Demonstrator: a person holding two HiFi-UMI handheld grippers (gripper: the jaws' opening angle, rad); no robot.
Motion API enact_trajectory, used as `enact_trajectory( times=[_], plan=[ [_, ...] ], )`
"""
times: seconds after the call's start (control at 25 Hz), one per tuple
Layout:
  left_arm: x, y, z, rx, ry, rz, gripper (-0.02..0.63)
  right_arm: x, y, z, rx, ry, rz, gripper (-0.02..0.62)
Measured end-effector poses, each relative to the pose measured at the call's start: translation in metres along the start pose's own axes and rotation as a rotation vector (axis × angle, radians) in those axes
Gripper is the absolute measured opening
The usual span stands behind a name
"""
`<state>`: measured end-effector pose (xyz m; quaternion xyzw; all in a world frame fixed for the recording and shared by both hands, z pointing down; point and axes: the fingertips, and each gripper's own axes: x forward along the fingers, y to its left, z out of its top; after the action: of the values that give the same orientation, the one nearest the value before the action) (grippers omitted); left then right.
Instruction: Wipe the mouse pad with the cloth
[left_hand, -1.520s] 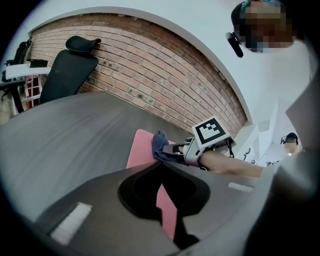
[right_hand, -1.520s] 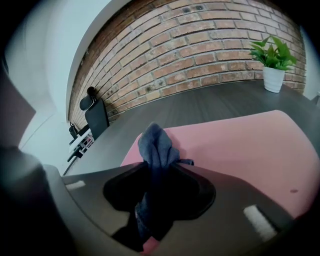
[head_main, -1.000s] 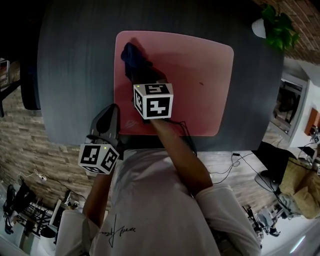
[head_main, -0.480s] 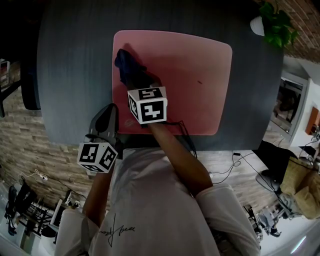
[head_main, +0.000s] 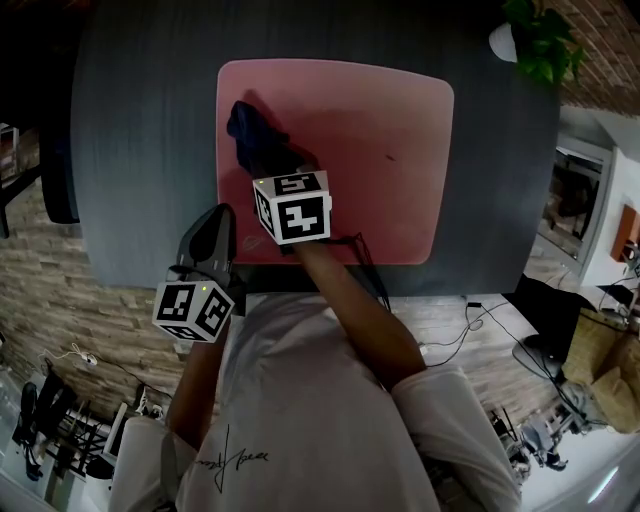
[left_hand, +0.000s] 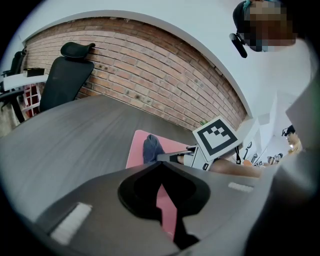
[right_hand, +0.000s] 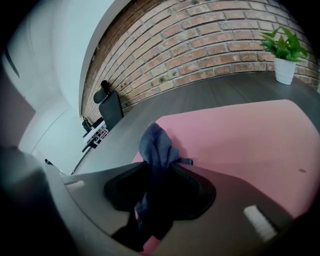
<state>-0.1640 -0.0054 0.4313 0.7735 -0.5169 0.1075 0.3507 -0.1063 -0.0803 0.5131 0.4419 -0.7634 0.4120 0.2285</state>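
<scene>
Pressed together and empty, the left claw (head_main: 220, 215) is held over the dark tabletop (head_main: 140, 150), just beside the near left corner of the mouse pad (head_main: 380, 110); whether it touches the surface cannot be told. Further right, the right claw (head_main: 272, 165) is clamped on the blue cloth (head_main: 245, 122), whose bunched end is pushed against the far left part of the pink pad. Over the last second the cloth has been drawn a little nearer along the pad's left edge (the head view itself has also shifted slightly, so the move is small). A stroke down the left strip is judged to be under way, with most of the pad not covered by it. Right of the cloth, well apart from it, a small dark speck (head_main: 390, 157) is seen on the pad, and that side probably remains to be wiped. At the far right corner of the tabletop a potted plant (head_main: 535, 45) is set.
</scene>
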Motion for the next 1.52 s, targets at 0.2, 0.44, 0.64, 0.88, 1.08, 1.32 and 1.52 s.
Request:
enact_trajectory(
  times=[0.2, 0.44, 0.64, 0.88, 1.08, 1.32, 1.52],
  plan=[
    [0.004, -0.009, 0.001, 0.001, -0.011, -0.006, 0.014, -0.005, -0.010, -0.002, 0.003, 0.008, -0.014, 0.143],
    [0.010, -0.019, 0.000, 0.011, -0.007, -0.017, 0.014, -0.013, -0.023, -0.002, 0.013, 0.008, -0.026, 0.144],
    [0.012, -0.028, -0.004, 0.016, -0.001, -0.022, 0.014, -0.022, -0.036, -0.005, 0.035, 0.012, -0.034, 0.144],
    [0.016, -0.040, -0.008, 0.011, 0.000, -0.029, 0.014, -0.032, -0.054, -0.007, 0.048, 0.014, -0.052, 0.146],
    [0.016, -0.055, -0.012, 0.047, -0.002, -0.044, 0.014, -0.039, -0.062, -0.009, 0.054, 0.019, -0.047, 0.150],
    [0.018, -0.065, -0.013, 0.049, 0.000, -0.049, 0.014, -0.051, -0.079, -0.011, 0.064, 0.013, -0.056, 0.150],
    [0.019, -0.075, -0.013, 0.057, -0.006, -0.055, 0.014, -0.063, -0.098, -0.012, 0.072, 0.009, -0.068, 0.150]
  ],
)
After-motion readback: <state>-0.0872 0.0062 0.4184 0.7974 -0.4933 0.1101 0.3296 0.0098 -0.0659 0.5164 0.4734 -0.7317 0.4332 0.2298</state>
